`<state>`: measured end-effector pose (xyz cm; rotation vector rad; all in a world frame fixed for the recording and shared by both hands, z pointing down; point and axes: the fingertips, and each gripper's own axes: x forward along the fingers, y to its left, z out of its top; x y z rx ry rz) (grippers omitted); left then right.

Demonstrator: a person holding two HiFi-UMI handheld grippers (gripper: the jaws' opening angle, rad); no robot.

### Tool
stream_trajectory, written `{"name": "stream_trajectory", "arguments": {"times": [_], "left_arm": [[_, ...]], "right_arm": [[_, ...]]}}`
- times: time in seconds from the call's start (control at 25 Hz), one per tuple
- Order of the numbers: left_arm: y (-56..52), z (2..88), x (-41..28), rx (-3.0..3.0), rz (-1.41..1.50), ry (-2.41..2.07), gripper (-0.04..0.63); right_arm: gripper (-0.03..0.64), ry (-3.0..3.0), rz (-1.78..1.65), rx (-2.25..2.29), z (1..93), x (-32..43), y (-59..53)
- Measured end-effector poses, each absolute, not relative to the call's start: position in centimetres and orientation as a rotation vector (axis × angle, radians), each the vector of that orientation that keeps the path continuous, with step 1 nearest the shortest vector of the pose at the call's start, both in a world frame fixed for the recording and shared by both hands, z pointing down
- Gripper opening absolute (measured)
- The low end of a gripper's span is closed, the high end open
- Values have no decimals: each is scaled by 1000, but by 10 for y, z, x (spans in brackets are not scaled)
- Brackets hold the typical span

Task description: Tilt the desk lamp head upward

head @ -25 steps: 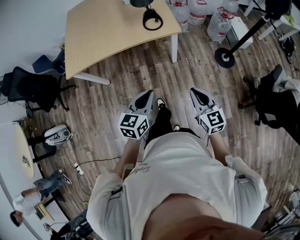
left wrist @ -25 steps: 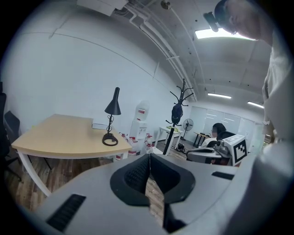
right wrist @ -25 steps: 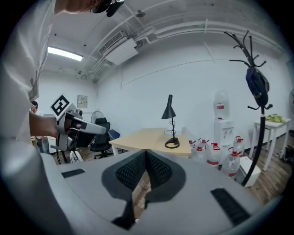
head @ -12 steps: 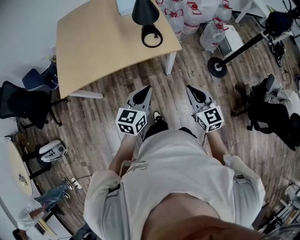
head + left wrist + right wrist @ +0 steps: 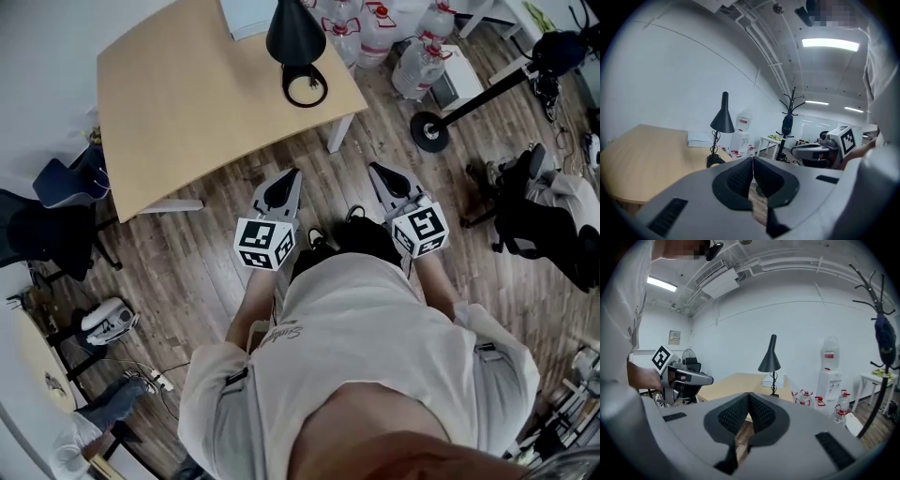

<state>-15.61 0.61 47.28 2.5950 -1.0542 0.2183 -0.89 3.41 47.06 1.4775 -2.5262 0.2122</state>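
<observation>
A black desk lamp (image 5: 295,37) with a cone head and a ring base (image 5: 306,86) stands at the near right corner of a light wooden desk (image 5: 187,103). The lamp (image 5: 723,123) also shows in the left gripper view, and the lamp (image 5: 770,363) stands mid-frame in the right gripper view, head pointing down. My left gripper (image 5: 284,184) and right gripper (image 5: 384,176) are held side by side over the wood floor, short of the desk, both shut and empty. The left gripper (image 5: 752,161) and right gripper (image 5: 748,397) show their pads touching.
Several water bottles (image 5: 412,56) and a white dispenser (image 5: 829,369) stand right of the desk. A black stand with a round base (image 5: 431,131) and a coat rack (image 5: 880,333) are to the right. Office chairs (image 5: 534,216) sit right and left (image 5: 52,220). A white box (image 5: 248,14) lies on the desk.
The desk and lamp have drawn closer and slid down the head view as the person walked toward them. Both grippers stayed shut, side by side.
</observation>
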Motion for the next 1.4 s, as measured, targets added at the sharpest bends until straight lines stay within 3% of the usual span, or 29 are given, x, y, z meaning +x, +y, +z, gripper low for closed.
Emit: {"name": "stream_trajectory", "arguments": {"times": [0.52,0.96,1.4], "left_arm": [[-85,465,-148,2508,239,-1217,15],[-181,481,-95,2459,299,-1303,15],[-227,519,-77,2364,360,-1389,15]], "right_arm": [[-5,-2557,336,1430,507,28,-78],[-5,-2597,386,1213,550,60,-197],[-5,-2475,483,753,657,27,-243]]}}
